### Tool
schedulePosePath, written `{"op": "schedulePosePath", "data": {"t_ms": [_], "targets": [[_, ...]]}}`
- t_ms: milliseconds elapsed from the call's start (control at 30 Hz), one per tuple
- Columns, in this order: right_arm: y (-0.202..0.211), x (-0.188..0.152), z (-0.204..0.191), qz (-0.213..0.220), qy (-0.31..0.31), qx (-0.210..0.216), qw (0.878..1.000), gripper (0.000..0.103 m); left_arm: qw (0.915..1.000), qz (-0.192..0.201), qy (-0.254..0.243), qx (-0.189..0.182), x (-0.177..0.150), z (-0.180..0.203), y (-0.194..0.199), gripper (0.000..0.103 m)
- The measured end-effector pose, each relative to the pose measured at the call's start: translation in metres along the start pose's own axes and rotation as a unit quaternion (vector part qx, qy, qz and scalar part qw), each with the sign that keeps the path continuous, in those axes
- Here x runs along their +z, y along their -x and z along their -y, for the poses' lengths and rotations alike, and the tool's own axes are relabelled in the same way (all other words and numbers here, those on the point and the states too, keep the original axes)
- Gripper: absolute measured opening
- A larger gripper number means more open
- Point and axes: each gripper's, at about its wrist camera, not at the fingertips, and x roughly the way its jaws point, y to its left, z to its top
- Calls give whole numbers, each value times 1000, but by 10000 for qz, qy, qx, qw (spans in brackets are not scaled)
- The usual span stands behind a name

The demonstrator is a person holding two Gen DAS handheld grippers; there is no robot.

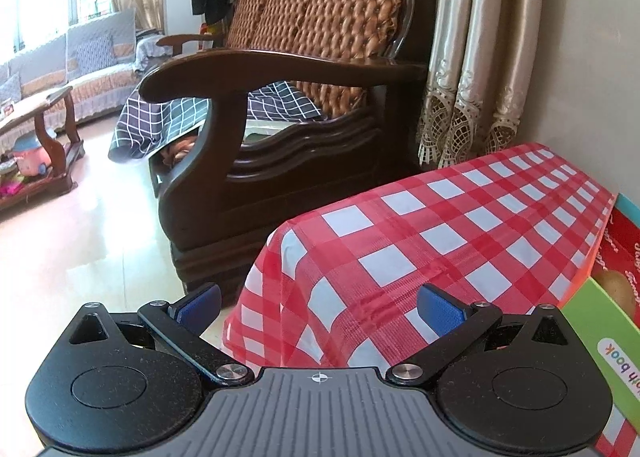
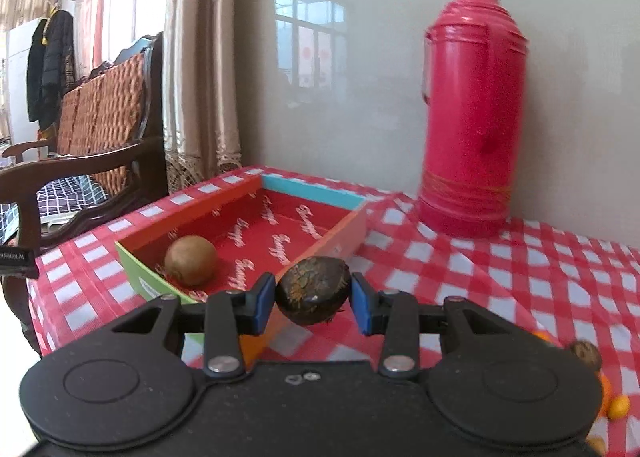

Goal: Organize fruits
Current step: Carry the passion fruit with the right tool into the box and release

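Observation:
My right gripper is shut on a dark brown round fruit and holds it above the near right corner of a shallow red box on the checked table. A brown kiwi lies in the box near its left front corner. My left gripper is open and empty, over the table's left end; the box's corner shows at the right of the left wrist view. Small orange fruits and another dark fruit lie at the table's right.
A tall red thermos stands against the wall behind the box. A dark wooden sofa with brown cushions stands left of the table. The red-and-white checked cloth hangs over the table's edge. Curtains hang behind.

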Motion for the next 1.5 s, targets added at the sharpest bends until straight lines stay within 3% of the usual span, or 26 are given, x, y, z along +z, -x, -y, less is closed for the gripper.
{"op": "schedulePosePath", "data": {"t_ms": [333,633,1067,1267,1333,1467,1500], "targets": [[-42,14,-44,-492,442,409,9970,32,10000,-51,42,31,2,-5,-4,103],[-60,14,-53,-858,543,473,9937,33,9999,-91,86,24,3,-7,-7,103],[-63,15,-54,-741,512,749,9931,36,10000,-53,3,-57,1,0,0,103],[-39,10,-37,-363,197,884,9952,50,9999,-54,53,-65,2,-2,0,103],[-25,7,-29,-133,82,869,9961,73,9999,-69,66,-68,2,-1,0,103],[4,0,-13,225,122,601,9979,80,9999,27,-29,-97,1,5,6,103],[11,-2,-8,309,157,484,9982,86,9999,56,-77,-112,0,8,8,103]]}}
